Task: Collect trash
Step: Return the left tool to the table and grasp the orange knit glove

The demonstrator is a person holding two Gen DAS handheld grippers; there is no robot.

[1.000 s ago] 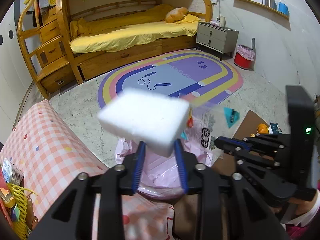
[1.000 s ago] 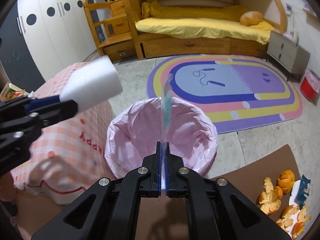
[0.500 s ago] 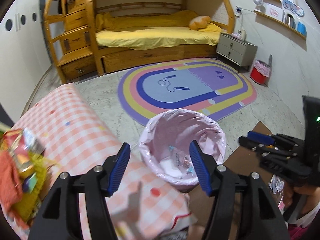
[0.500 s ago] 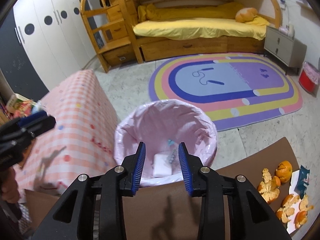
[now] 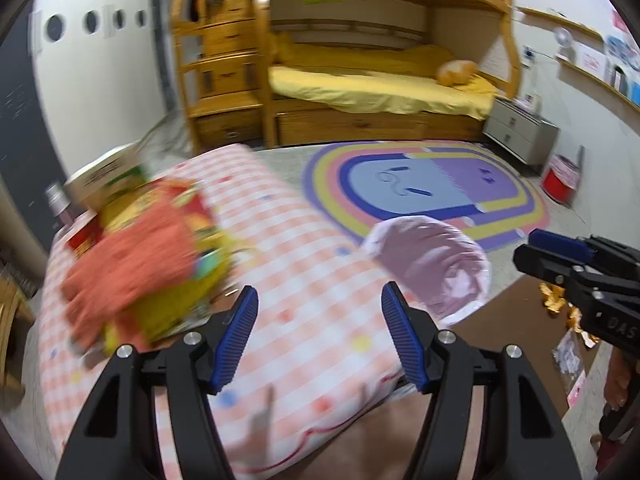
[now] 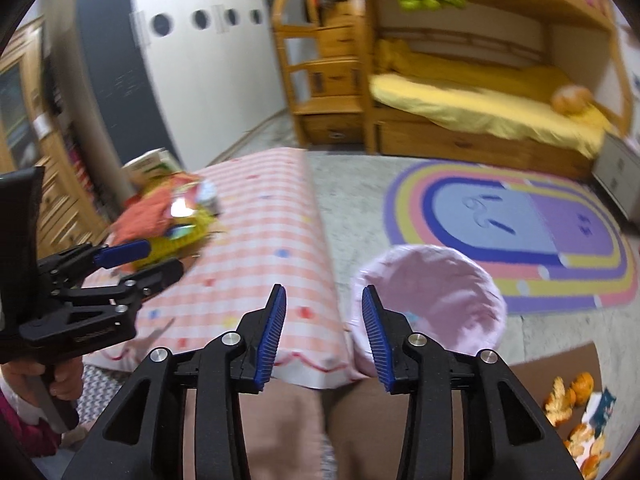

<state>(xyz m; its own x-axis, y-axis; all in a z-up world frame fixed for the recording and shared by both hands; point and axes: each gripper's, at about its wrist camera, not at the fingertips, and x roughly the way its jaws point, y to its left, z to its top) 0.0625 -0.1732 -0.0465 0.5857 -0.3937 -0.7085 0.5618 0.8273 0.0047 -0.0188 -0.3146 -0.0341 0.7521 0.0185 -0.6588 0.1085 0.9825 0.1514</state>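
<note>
Jaws of left gripper (image 5: 316,330) and right gripper (image 6: 322,334) just opened, both empty. Between pickups: pink-lined trash bin (image 6: 430,300) sits beside checkered table (image 5: 320,280). Next: reach the peel scraps (image 6: 576,400) or table clutter (image 5: 140,264).

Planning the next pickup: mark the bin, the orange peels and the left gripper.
bin (image 6: 436,280), right wrist view, pink liner inside the rim
orange peels (image 6: 576,396), right wrist view, upper peel pile
left gripper (image 5: 316,340), left wrist view, midway between open fingertips

Bright, even indoor light — heavy motion blur, fisheye bending at edges, dark vignette corners.
</note>
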